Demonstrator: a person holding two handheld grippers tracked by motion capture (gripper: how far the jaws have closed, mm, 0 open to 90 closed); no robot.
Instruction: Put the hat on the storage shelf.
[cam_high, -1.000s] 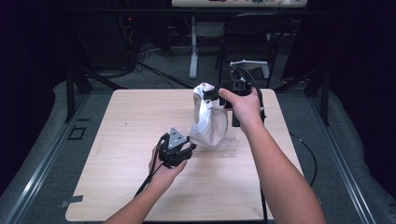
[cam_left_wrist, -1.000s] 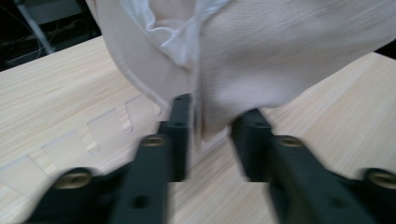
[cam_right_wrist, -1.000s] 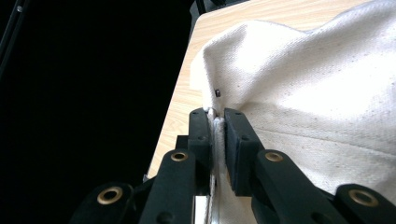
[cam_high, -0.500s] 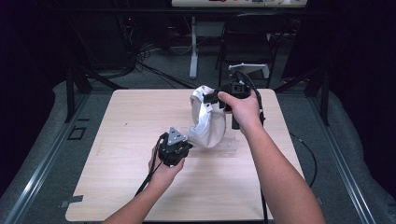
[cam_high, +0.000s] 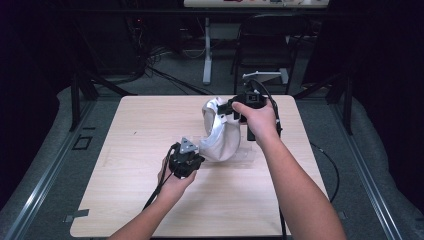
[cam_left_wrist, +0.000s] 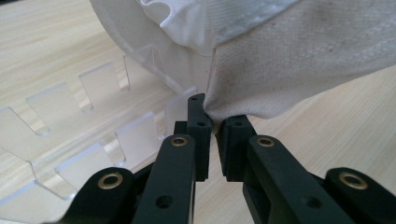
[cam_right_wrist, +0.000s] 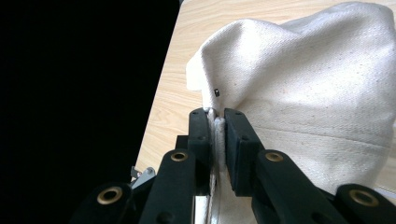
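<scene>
**Cloth bag held at two ends**

At the lower centre of the high view, my left gripper (cam_high: 196, 157) was pinched narrow on the bottom corner of the white cloth bag (cam_high: 221, 135), beside a clear slotted plastic piece (cam_left_wrist: 93, 140). The bag stood at the middle of the wooden table (cam_high: 130, 130), its long axis rising up-right toward my right gripper (cam_high: 231, 111), which was clamped on the upper hem. Both hands were equally near the bag.
</scene>
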